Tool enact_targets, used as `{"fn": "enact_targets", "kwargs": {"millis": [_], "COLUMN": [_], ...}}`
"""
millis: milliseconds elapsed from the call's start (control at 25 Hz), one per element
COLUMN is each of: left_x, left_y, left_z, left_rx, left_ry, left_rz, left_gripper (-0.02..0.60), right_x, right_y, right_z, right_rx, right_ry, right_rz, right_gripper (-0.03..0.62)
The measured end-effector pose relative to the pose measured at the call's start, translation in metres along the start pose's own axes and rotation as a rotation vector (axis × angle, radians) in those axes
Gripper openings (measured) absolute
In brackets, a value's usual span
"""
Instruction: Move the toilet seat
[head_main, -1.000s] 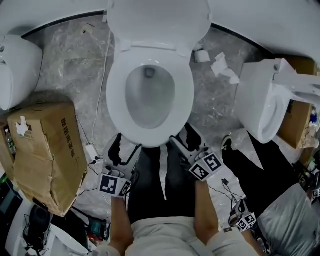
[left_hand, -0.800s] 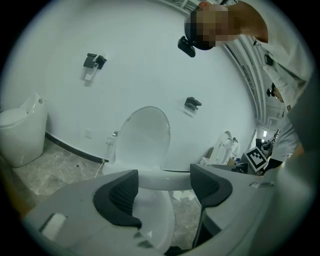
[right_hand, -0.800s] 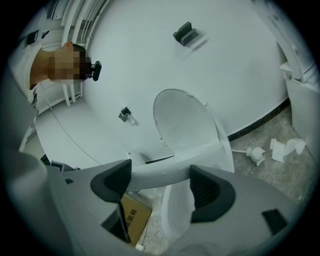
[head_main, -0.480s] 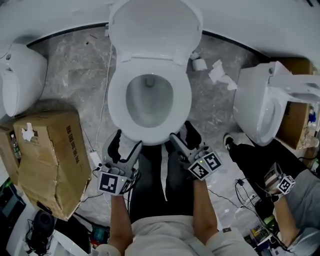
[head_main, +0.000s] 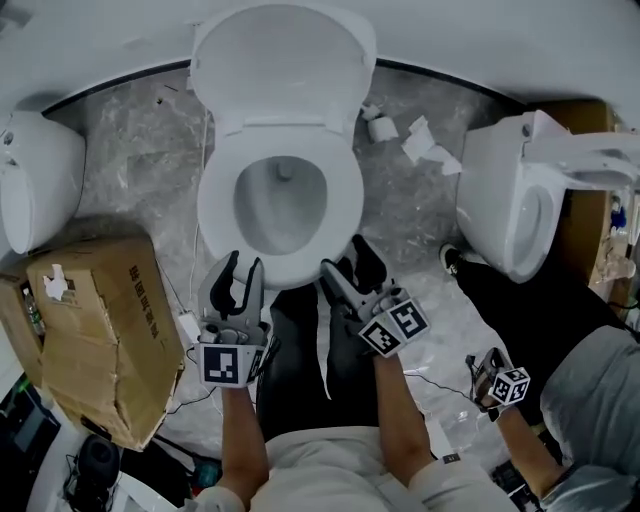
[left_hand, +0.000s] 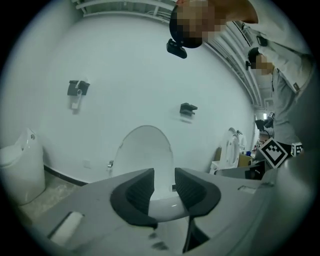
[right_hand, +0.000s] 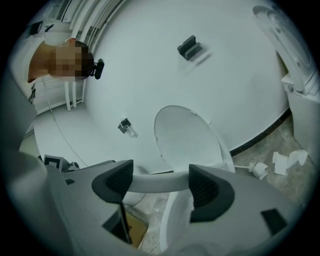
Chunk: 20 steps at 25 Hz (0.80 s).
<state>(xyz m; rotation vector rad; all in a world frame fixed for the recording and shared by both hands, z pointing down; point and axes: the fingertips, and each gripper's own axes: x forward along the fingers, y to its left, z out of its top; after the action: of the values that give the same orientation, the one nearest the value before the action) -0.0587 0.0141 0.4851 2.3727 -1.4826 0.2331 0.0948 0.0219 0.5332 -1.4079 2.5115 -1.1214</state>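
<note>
- At the left tongs (head_main: 244, 262): closing on the front rim of the seat (head_main: 215, 210), rim between the jaws, no firm press to be made out yet.
- At the right tongs (head_main: 348, 264): spread wide and only beginning to close, with the same rim running across the gap (no grip there either).
- As for the seat: down flat on the bowl, front edge nearest the tongs, lid (head_main: 283, 70) up against the wall behind.
- Likely to slip out if lifted now, given smooth rounded plastic, a thin bite at the very edge, and one side closing ahead of the other.
- Risk of twisting the hinges by raising from the left alone.
- Could drop back onto the bowl with a bang if lost halfway up.
- Further out: box (head_main: 95, 330) on the floor (head_main: 130, 170) to the left, second toilet (head_main: 510, 210) to the right, paper scraps (head_main: 425, 145) between (none in the way of the swing, by the look of it).
</note>
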Motion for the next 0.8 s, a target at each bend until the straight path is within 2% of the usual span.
{"fn": "enact_targets", "kwargs": {"millis": [120,160,200,360,520,680,800], "left_x": [0.006,0.008,0.009,0.015,0.028,0.036,0.044], "left_y": [0.001,0.002,0.002,0.004,0.009,0.015,0.016], "left_z": [0.012,0.016,0.019,0.027,0.050,0.059,0.071], "left_rx": [0.028,0.036,0.041,0.028,0.055,0.050,0.061], "left_ry": [-0.017,-0.020,-0.020,0.001,-0.056,-0.024,-0.050], "left_rz": [-0.001,-0.002,-0.002,0.009,0.001,0.002,-0.006], "left_gripper": [0.124,0.118,0.115,0.104,0.104,0.089,0.089], "right_x": [0.006,0.010,0.015,0.037,0.044,0.047,0.048], "right_y": [0.006,0.011,0.017,0.034,0.037,0.041,0.043], "right_z": [0.015,0.020,0.025,0.046,0.067,0.085,0.096], "right_rx": [-0.067,-0.109,-0.152,-0.287,-0.317,-0.339,-0.362], "right_ry": [-0.009,-0.005,0.001,0.002,-0.031,-0.053,-0.067], "right_rz": [0.032,0.051,0.070,0.102,0.112,0.113,0.107], "right_gripper": [0.346,0.304,0.288,0.275,0.250,0.249,0.243]}}
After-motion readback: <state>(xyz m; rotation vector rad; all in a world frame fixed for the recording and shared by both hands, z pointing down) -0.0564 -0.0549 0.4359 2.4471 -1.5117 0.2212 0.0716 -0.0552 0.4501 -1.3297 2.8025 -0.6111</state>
